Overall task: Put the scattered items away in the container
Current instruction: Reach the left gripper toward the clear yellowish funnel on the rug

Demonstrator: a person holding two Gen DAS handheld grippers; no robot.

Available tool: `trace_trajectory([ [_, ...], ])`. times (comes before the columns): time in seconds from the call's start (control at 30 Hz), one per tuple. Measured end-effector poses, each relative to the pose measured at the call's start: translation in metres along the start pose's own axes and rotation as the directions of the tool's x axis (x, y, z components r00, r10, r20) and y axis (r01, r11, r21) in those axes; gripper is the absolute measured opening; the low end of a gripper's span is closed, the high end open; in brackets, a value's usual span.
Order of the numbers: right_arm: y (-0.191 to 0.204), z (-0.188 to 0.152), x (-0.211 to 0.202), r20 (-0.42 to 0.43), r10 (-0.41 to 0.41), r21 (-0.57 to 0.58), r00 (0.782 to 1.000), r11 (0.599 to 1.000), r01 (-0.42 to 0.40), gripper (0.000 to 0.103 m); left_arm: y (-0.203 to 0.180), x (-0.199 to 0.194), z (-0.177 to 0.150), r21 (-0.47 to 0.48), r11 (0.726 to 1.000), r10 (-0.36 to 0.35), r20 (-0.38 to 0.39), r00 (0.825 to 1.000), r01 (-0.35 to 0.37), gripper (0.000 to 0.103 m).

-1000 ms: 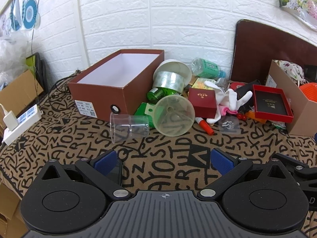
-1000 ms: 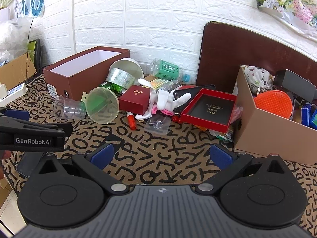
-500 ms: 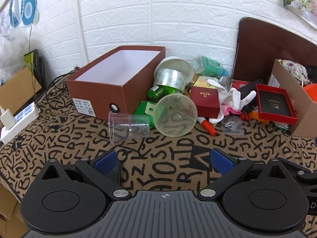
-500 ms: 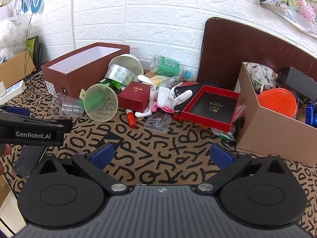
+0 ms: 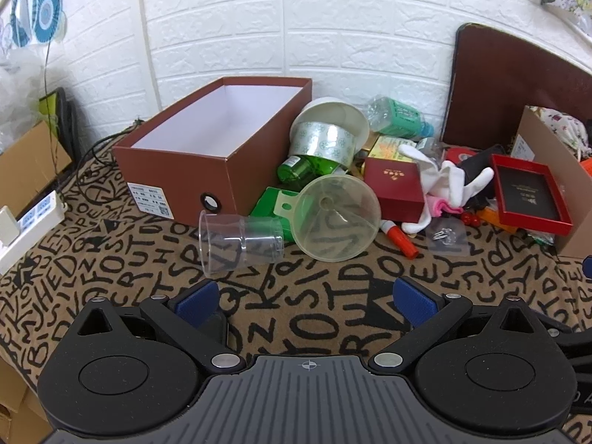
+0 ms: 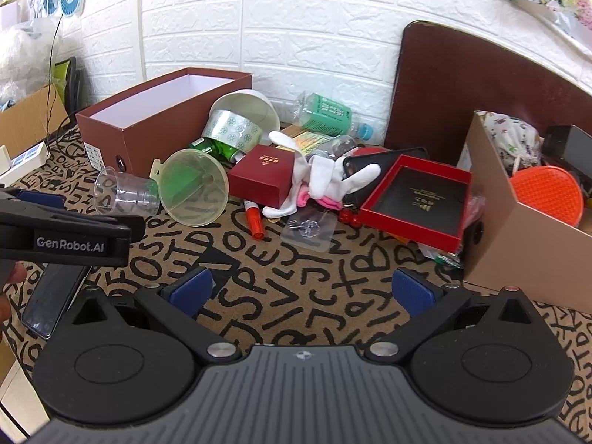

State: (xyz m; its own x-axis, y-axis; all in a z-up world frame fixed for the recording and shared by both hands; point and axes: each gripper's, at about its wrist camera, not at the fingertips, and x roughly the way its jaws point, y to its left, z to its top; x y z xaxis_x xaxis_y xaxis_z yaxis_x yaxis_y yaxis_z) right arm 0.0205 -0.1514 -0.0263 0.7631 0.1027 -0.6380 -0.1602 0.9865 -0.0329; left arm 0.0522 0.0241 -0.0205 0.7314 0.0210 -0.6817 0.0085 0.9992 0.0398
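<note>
An open brown shoebox (image 5: 207, 155) (image 6: 148, 125) with a white inside stands at the back left. Beside it lies a heap: a clear plastic cup (image 5: 236, 246) (image 6: 124, 194) on its side, a pale funnel (image 5: 338, 218) (image 6: 192, 187), a tape roll (image 5: 325, 142) against a white bowl, a green bottle, a dark red box (image 5: 394, 194) (image 6: 261, 181), white gloves (image 5: 444, 181) (image 6: 333, 181) and a red marker (image 5: 401, 242). My left gripper (image 5: 307, 298) is open, short of the cup. My right gripper (image 6: 301, 290) is open over bare cloth, short of the heap.
A letter-patterned cloth (image 6: 296, 281) covers the table. At the right, a red tray-lid (image 6: 418, 203) leans by a cardboard box (image 6: 518, 236) holding an orange lid. A dark phone (image 6: 51, 299) lies near the left gripper's body. A power strip (image 5: 26, 229) sits at the left edge.
Both grippers have edged forward and risen slightly toward the heap. Nothing on the table has moved, and both stay open.
</note>
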Motion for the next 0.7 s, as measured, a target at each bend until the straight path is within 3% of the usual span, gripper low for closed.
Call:
trace_trajectory([
  [0.2,0.007,0.007,0.019,-0.016,0.016,-0.021,1.0,1.0,-0.017,0.103,0.008,0.022,0.006,-0.015,1.0,-0.008,-0.036,0.999,0.007,0.103],
  [0.47,0.014,0.019,0.056,-0.011,0.056,-0.035,0.998,0.998,-0.057,0.103,0.017,0.05,0.026,0.005,0.999,-0.036,-0.008,0.999,0.036,0.103],
  [0.7,0.022,0.029,0.092,-0.002,0.133,-0.023,0.991,0.991,-0.133,0.099,0.022,0.078,0.046,0.024,0.996,-0.091,-0.016,0.996,0.091,0.089],
])
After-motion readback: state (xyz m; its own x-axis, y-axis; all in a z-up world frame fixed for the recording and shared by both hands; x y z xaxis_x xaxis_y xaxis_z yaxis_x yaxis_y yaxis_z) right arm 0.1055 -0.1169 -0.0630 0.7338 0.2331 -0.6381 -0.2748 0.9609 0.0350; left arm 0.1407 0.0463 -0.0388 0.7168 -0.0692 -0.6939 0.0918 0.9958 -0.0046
